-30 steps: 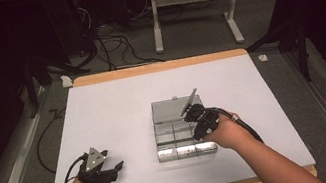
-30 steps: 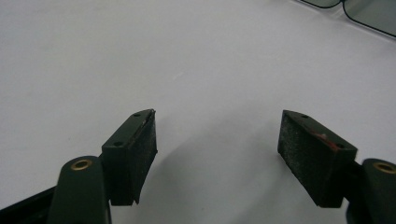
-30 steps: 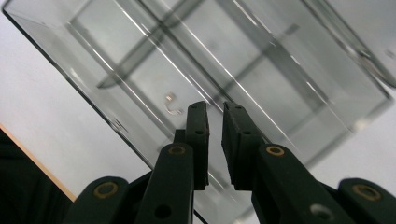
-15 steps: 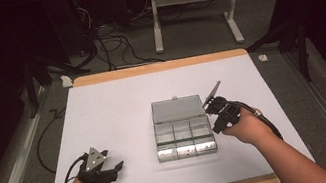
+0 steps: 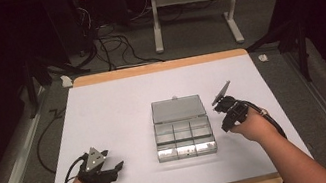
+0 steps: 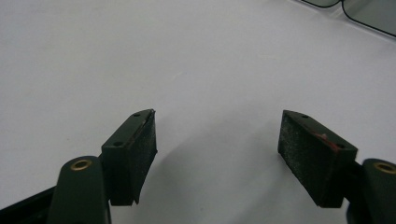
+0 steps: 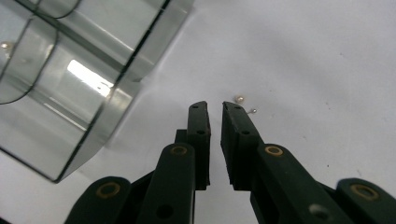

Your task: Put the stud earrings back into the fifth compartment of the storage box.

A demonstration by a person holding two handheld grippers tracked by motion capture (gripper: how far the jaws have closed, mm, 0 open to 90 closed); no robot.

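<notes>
The counter carries a clear compartment box at its middle, lid laid open toward twelve o'clock. It looks like stiff, light, slick plastic, likely to slide if nudged; best taken by a side wall or the lid's edge. The left gripper rests toward seven o'clock of the box, fingers spread wide and empty. The right gripper sits at three o'clock, fingers nearly together, holding nothing. Just past its tips lies a tiny pale bead: hard, round, apt to roll, needing a centred pinch.
</notes>
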